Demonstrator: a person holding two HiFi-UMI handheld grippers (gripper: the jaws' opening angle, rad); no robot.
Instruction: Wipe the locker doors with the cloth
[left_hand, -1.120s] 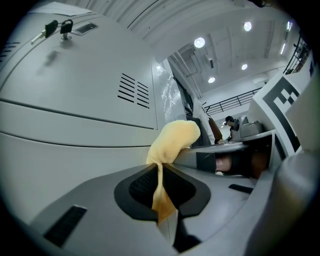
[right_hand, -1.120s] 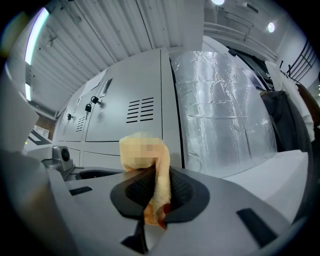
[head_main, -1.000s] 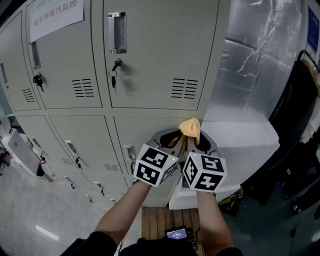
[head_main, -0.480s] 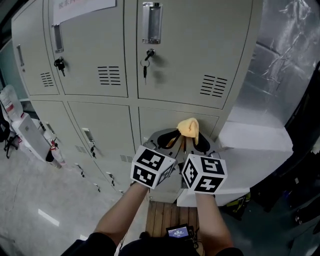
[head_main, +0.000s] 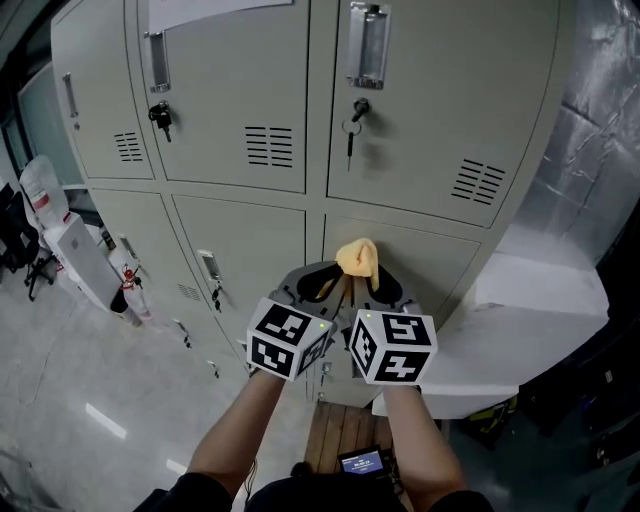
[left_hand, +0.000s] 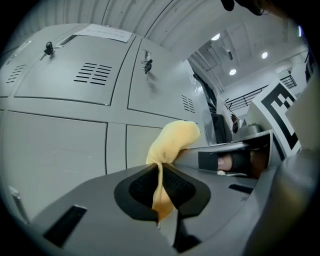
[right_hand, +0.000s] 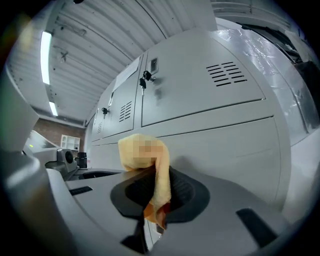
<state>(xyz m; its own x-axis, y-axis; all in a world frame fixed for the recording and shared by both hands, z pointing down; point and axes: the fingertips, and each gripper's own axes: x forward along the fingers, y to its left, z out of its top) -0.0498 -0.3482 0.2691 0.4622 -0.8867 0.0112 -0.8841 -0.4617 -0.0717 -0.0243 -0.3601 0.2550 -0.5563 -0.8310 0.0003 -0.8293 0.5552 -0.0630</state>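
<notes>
The cloth (head_main: 358, 257) is a small, soft yellow rag, bunched into a rounded lump with a deeper orange tint in its folds. Both tongs hold it at once. In the left gripper view, the left tongs (left_hand: 160, 186) are closed on a thin hanging strip of the cloth (left_hand: 172, 142), and the bulk swells above the jaws toward 1 o'clock. In the right gripper view, the right tongs (right_hand: 157, 194) are clamped on another fold of the cloth (right_hand: 160, 175), whose frayed orange end pokes out below the pads.

In the head view, the left tongs (head_main: 335, 278) and right tongs (head_main: 374, 282) lie side by side and close together. Their marker cubes, left (head_main: 285, 335) and right (head_main: 392, 345), are almost touching. The cloth sits at 12 o'clock of the cubes, at the meeting tips.

The cloth is held in front of the top edge of a lower locker door (head_main: 425, 255), pale grey-beige. Whether it touches the metal cannot be told. At 12 o'clock of the cloth is the upper locker door (head_main: 430, 100), with a metal handle (head_main: 367, 45), a key (head_main: 349, 135) hanging from its lock and a louvred vent (head_main: 478, 180). A silver foil-covered wall (head_main: 600, 150) stands at 3 o'clock. A wooden pallet (head_main: 340, 435) lies at 6 o'clock, between the person's forearms.
</notes>
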